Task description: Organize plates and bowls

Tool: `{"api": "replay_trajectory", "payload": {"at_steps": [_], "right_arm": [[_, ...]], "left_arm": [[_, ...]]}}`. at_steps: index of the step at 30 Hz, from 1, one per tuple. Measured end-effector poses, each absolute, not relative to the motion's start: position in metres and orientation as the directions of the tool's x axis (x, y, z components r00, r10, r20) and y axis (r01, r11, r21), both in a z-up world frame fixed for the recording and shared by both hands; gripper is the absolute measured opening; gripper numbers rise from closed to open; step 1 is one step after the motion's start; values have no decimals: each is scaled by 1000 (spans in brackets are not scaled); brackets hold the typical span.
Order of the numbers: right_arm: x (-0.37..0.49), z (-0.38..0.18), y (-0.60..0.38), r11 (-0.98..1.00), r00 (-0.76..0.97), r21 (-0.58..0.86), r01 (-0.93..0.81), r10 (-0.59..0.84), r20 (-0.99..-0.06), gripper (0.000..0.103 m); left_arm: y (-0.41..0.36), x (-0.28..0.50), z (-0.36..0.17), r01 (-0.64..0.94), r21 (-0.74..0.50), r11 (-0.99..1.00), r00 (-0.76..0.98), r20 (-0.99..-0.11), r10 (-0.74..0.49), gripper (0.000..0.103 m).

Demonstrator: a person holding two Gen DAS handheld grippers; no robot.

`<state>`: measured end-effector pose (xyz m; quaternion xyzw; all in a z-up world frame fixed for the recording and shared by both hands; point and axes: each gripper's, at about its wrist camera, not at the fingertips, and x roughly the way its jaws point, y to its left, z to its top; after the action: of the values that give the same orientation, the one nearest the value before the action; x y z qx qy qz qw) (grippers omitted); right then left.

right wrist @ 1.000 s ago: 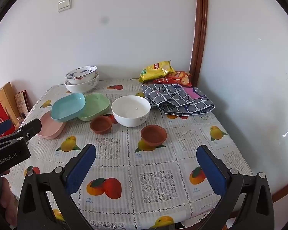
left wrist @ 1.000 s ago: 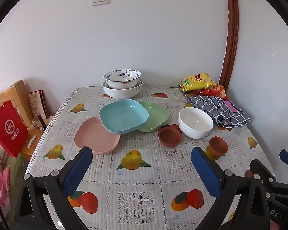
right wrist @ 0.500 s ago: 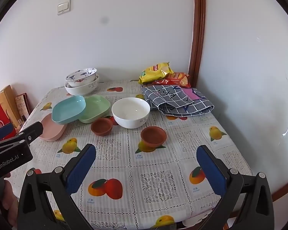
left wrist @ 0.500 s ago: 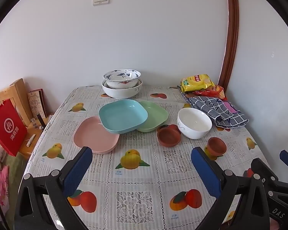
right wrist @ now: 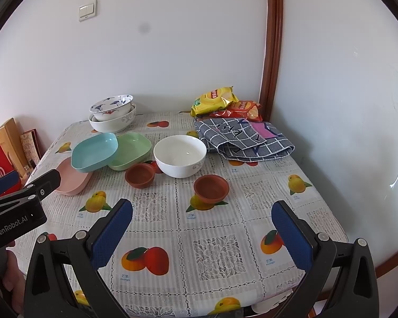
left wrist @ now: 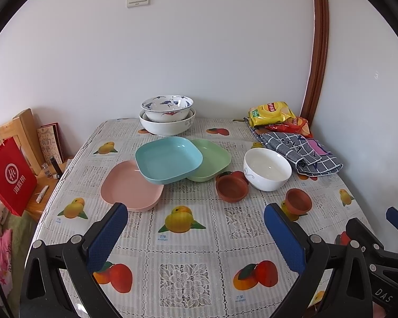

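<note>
Currently both grippers hover over the near edge of the table point(left wrist: 188, 241), holding nothing. Left gripper point(left wrist: 196, 220): jaws spread wide, blue pads at lower left and lower right of its frame. Right gripper point(right wrist: 201, 218): same, jaws wide apart.

Left wrist view, frame centre: blue plate point(left wrist: 168, 159) sits tilted, resting on the pink plate point(left wrist: 127, 188) to its lower left and overlapping the green plate point(left wrist: 212, 159) to its right. Behind them, upper centre by the wall: patterned bowl point(left wrist: 167, 107) nested in a larger white bowl point(left wrist: 167, 126). Right of centre: plain white bowl point(left wrist: 266, 168), with a brown clay dish point(left wrist: 232, 188) just beside it on the left and a second clay dish point(left wrist: 298, 201) further right, apart from the bowl.

Right wrist view: second clay dish point(right wrist: 211, 186) lies in mid-frame between the pads, above them.

Upper right of the left view: checked cloth point(left wrist: 299, 151) and snack bags point(left wrist: 272, 111) against the corner. Left edge: red paper bag point(left wrist: 10, 177) beside the table.
</note>
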<state>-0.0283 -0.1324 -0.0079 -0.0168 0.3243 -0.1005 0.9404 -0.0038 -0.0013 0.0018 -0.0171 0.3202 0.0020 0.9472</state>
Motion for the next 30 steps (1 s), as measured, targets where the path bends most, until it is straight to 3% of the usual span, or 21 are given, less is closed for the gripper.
{"api": "replay_trajectory", "payload": {"at_steps": [30], "right_arm": [[-29,-6,-129,979,773,-107,172,-201,-601,103]], "left_arm": [[1,-3,-1,-17,-34,999,787,-617,-7,103]]}}
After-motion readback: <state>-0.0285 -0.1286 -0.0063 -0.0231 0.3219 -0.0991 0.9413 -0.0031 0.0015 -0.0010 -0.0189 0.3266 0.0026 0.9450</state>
